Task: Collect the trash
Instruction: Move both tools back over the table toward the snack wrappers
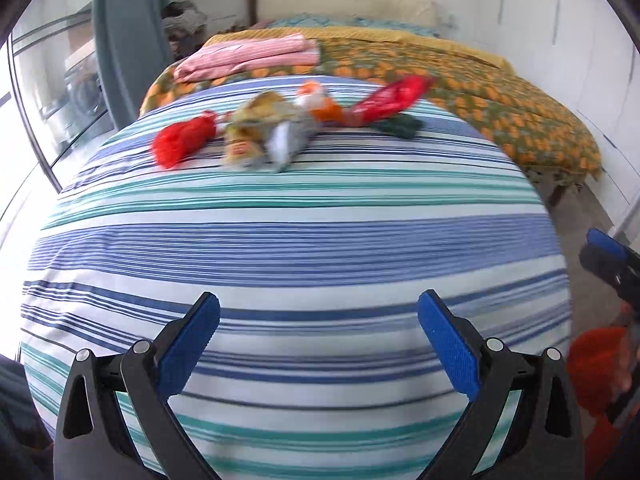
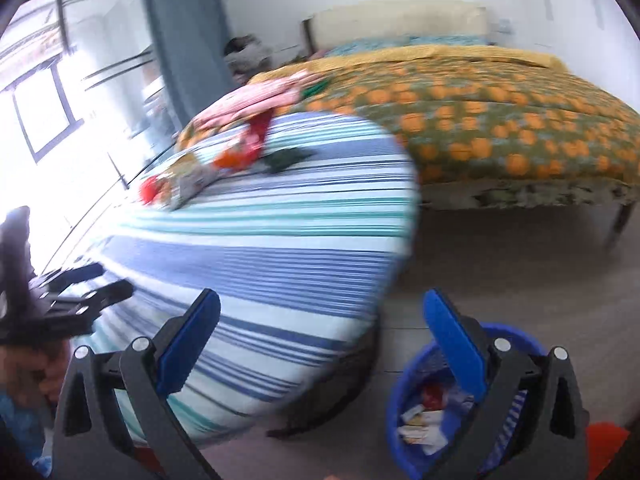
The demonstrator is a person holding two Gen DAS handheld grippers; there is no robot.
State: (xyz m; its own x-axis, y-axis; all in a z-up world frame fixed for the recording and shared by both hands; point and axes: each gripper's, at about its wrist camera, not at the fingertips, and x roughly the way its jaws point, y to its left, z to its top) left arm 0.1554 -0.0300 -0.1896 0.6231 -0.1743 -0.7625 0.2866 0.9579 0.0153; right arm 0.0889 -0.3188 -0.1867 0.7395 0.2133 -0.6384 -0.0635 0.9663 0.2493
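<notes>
Several pieces of trash lie in a row on the far part of a striped blue, teal and white cloth (image 1: 288,240): a crumpled red bag (image 1: 180,142), a tan and grey wrapper (image 1: 260,132), an orange and white wrapper (image 1: 316,100), a long red wrapper (image 1: 392,100) and a dark green piece (image 1: 400,126). The same pile shows in the right wrist view (image 2: 208,172). My left gripper (image 1: 318,336) is open and empty over the near stripes. My right gripper (image 2: 320,340) is open and empty at the cloth's right edge, above a blue bin (image 2: 420,408) holding wrappers.
A bed with an orange-patterned cover (image 1: 500,100) stands behind, with folded pink cloth (image 1: 256,56) on it. Grey floor (image 2: 520,264) lies to the right. A glass door and blue curtain (image 1: 128,40) are at the left. White cupboards (image 1: 580,40) line the right wall.
</notes>
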